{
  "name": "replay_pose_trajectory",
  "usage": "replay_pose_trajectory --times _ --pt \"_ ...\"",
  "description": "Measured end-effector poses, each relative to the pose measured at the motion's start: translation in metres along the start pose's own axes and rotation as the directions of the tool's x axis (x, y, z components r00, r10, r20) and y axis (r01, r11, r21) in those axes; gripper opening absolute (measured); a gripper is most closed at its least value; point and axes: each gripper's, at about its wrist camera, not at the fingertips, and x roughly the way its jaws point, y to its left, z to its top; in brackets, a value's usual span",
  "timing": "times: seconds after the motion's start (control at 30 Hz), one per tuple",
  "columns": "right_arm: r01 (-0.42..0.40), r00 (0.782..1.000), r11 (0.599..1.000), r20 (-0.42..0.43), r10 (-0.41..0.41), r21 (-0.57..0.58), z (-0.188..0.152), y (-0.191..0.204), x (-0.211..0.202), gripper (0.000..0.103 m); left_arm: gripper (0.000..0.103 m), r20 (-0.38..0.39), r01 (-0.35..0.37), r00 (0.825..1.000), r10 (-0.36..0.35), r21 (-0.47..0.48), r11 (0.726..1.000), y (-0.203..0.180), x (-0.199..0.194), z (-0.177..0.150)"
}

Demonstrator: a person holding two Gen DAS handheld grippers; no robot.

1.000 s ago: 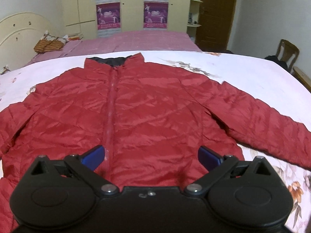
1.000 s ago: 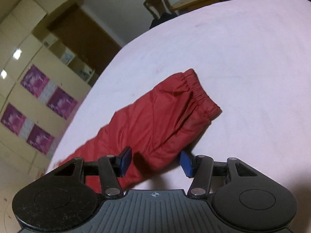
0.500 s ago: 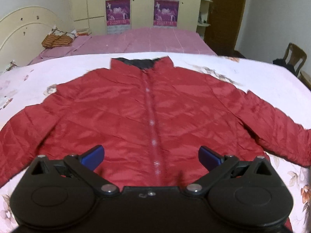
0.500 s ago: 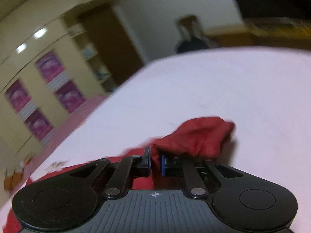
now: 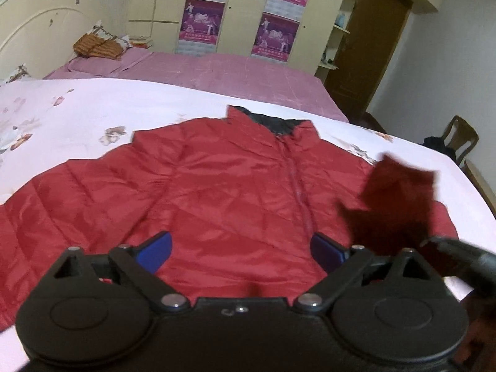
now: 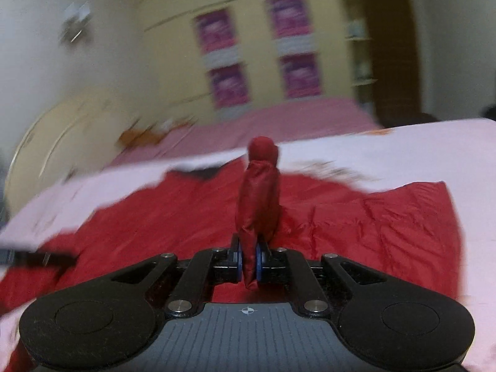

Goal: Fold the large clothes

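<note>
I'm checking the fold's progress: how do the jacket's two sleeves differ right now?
The right sleeve is lifted, bunched and pinched in the shut right gripper; the left sleeve lies flat and spread on the bed, untouched by the left gripper, whose empty jaws are closing. Both are red quilted fabric.

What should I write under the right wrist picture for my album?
Right tongs pinch the red jacket's sleeve and lift it above the jacket on the bed.
</note>
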Motion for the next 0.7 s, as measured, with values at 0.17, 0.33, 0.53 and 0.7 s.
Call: replay_pose_trajectory --times 0.17,0.33,0.53,0.7 --pt "-0.074 0.994 0.99 -0.092 0.062 -0.124 -0.029 0.061 0.036 0.007 0.095 -0.012 0.034 0.999 -0.034 -0.051 0.998 0.03 0.003 0.001" --pt "-0.126 0.983 0.977 -0.156 0.099 -0.173 -0.046 0.099 0.075 0.012 0.095 -0.034 0.065 0.997 -0.067 -0.072 0.995 0.047 0.008 -0.002" --pt "-0.062 0.998 0.972 -0.032 0.056 -0.227 -0.039 0.088 0.06 0.076 0.094 -0.06 0.129 0.989 -0.133 -0.065 0.989 0.04 0.025 -0.003" --pt "0.001 1.0 0.996 0.027 0.001 -0.086 -0.017 0.046 0.04 0.036 0.07 -0.128 0.141 0.981 -0.148 -0.062 0.988 0.023 0.061 -0.003"
